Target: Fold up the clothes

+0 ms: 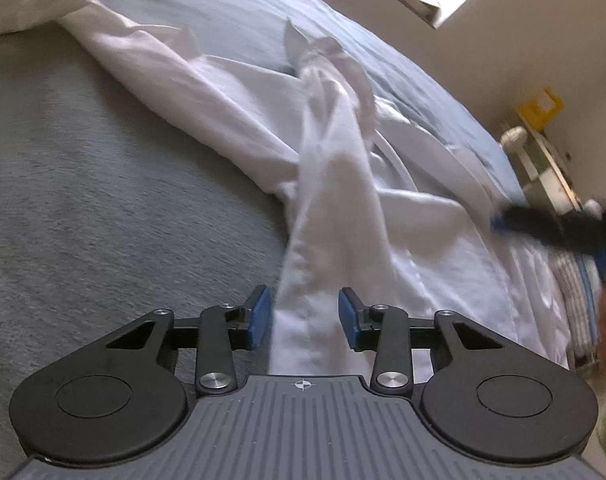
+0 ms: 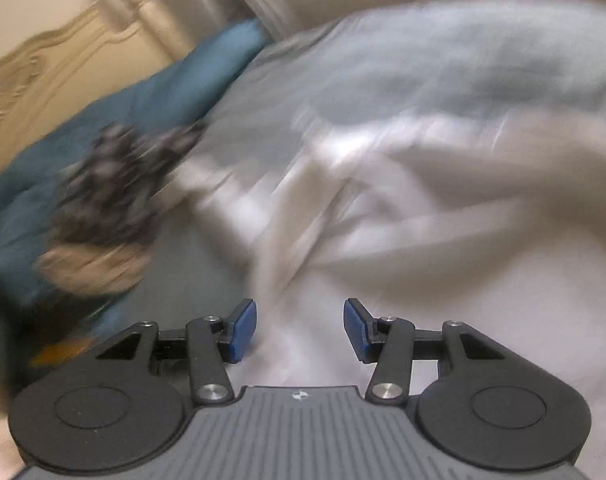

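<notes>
- On the bed [image 1: 83,200], left wrist view: white shirt [image 1: 231,112] lies crumpled across the grey-blue cover, running from the far left corner diagonally down toward the near edge.
- One long strip of the shirt, a sleeve or front edge, can't tell which, comes straight down into the left gripper [image 1: 305,316].
- L jaws stand at a narrow-to-middling gap w/ that strip between the blue pads [image 1: 259,318]; a sliver of gap shows on each side, so the pads don't look pressed on the cloth.
- Right edge of this view: the right gripper [image 1: 503,222] shows as a dark blur w/ a blue tip, over the shirt's right part; contact can't be told.
- Beyond the bed's far side: pale wall, a yellow box [image 1: 541,106] and a white stand [image 1: 519,144], well apart from the shirt.
- Right wrist view, heavily blurred: shirt [image 2: 403,220] fills the middle and right of the bed [image 2: 423,60].
- R gripper [image 2: 299,330] jaws at a middling gap, nothing seen clamped between; white cloth lies beneath and ahead.
- Left side of this view: teal pillow or cover [image 2: 175,92] against a cream carved headboard [image 2: 55,52]; dark patterned heap [image 2: 115,184] and a beige item [image 2: 91,268] near the shirt's left end, too blurred to name.
</notes>
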`<state>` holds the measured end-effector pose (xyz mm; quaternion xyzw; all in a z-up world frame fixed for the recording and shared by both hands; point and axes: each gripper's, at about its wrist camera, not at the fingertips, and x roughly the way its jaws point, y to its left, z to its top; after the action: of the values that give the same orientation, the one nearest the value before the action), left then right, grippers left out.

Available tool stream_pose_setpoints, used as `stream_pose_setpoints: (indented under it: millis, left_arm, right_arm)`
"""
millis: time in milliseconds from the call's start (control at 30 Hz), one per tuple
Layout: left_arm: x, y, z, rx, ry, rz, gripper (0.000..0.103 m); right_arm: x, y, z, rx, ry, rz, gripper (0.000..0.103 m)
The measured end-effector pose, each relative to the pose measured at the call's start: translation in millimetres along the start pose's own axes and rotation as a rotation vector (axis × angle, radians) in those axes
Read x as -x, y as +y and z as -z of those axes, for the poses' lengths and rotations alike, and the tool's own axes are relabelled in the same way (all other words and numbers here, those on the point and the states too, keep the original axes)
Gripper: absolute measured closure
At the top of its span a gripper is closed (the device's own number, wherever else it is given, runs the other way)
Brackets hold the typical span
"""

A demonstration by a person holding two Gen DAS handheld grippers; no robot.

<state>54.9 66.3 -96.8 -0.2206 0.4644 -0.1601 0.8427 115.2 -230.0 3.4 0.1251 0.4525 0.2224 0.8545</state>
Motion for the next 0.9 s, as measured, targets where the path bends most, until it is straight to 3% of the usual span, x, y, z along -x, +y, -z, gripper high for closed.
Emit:
stream_pose_setpoints:
  millis: [167, 267, 367, 500, 567, 600, 633, 667, 900]
  left_arm:
    - [-2, 6, -1, 0.029, 0.002, 0.005, 0.068]
    - [-4, 5, -1, 0.014, 0.001, 0.008, 0.068]
    - [-5, 4, 0, -0.007, -0.001, 0.005, 0.067]
    - [-7, 2, 1, -0.03, -0.009, 0.006, 0.066]
    - [-8, 3, 1, -0.03, -0.014, 0.007, 0.066]
    - [-7, 3, 1, -0.029, -0.018, 0.008, 0.066]
    - [-7, 3, 0, -0.027, -0.023, 0.008, 0.066]
    - [-7, 3, 0, -0.03, -0.028, 0.007, 0.066]
    - [-11, -4, -3, -0.056, -0.052, -0.025, 0.066]
  right_arm:
    - [-62, 14, -55, 0.32, -0.024, 0.241, 0.041]
    - [-101, 17, -80, 0.448, 0.031, 0.263, 0.032]
    - [-135, 14, -91, 0.52, 0.14, 0.238, 0.008]
    - [-173, 4, -95, 0.548, 0.283, 0.245, 0.006]
    - [-178, -1, -91, 0.521, 0.304, 0.246, 0.015]
    - [-178, -2, -90, 0.511, 0.299, 0.252, 0.039]
    - [-172, 0, -90, 0.505, 0.271, 0.269, 0.08]
    - [-166, 2, -91, 0.499, 0.244, 0.285, 0.097]
    - [-144, 6, -92, 0.474, -0.075, 0.352, 0.101]
